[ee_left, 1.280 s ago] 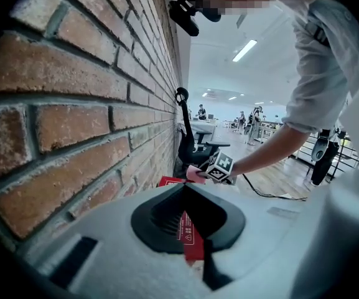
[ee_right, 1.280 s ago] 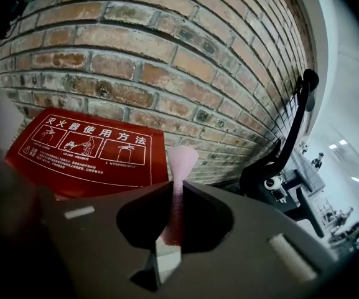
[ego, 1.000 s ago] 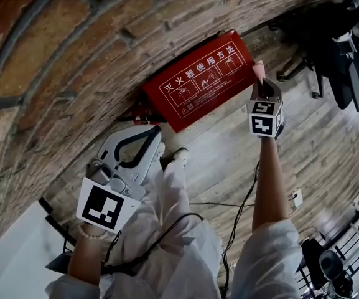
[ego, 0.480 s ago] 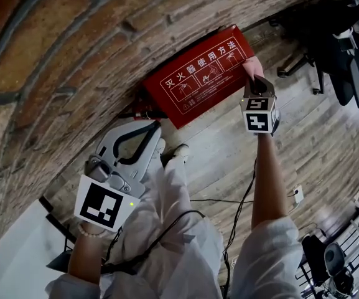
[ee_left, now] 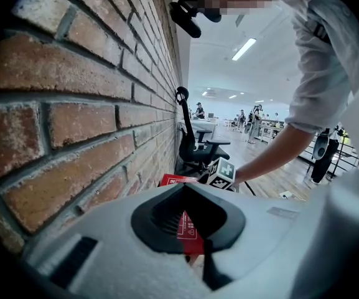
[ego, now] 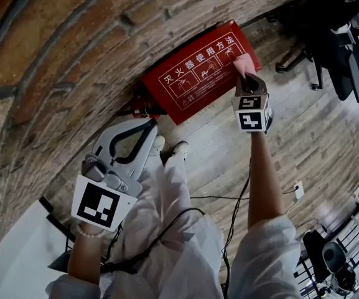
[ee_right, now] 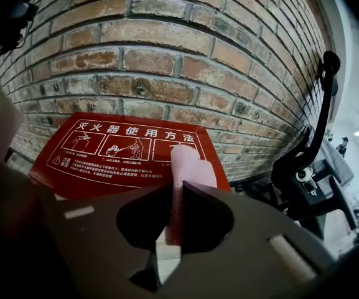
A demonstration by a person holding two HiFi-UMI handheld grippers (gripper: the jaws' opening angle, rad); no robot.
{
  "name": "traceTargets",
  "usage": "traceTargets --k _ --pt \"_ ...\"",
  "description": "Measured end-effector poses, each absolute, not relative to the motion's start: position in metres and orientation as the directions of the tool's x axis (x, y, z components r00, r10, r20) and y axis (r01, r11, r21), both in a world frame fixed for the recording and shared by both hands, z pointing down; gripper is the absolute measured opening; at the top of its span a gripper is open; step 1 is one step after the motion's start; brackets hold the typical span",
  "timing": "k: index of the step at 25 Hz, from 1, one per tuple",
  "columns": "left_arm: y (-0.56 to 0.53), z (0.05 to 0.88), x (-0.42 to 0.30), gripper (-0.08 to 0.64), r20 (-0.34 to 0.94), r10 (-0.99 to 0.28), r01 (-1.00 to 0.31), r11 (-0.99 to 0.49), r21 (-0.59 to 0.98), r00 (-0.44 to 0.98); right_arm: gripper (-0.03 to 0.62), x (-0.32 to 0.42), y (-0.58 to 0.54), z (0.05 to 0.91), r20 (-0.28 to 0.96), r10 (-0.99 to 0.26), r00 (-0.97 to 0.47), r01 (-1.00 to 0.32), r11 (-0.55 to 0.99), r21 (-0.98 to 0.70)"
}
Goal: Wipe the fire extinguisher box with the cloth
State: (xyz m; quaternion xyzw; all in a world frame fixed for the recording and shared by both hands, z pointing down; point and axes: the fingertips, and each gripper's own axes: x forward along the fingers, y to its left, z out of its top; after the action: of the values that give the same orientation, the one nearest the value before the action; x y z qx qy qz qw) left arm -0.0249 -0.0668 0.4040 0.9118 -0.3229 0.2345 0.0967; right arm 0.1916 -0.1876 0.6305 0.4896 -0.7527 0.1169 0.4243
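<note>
Right tongs (ego: 244, 75) are clamped on the pink cloth (ego: 241, 62), and over the last second they've slid it in from the box's corner onto the printed label, so the wipe's properly under way. The red fire extinguisher box (ego: 191, 83) sits dead ahead of them against the brick wall (ego: 55, 55). Left tongs (ego: 153, 129) are closed on nothing, hanging well back. I'd say most of the label's still to do.

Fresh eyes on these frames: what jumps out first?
The red fire extinguisher box sits low against the brick wall, at the head view's top centre. The right gripper has its jaws shut on a pink cloth set against the box's right end. The left gripper hangs shut and empty at lower left.
</note>
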Motion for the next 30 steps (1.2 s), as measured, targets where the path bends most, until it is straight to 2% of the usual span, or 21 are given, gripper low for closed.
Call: traceTargets --k 30 --pt "-0.051 0.403 -0.037 -0.002 0.484 -0.528 -0.62 -0.784 0.039 0.698 0.028 0.114 -0.128 0.634 0.754 -0.583 -0.304 -0.786 0.6 0.147"
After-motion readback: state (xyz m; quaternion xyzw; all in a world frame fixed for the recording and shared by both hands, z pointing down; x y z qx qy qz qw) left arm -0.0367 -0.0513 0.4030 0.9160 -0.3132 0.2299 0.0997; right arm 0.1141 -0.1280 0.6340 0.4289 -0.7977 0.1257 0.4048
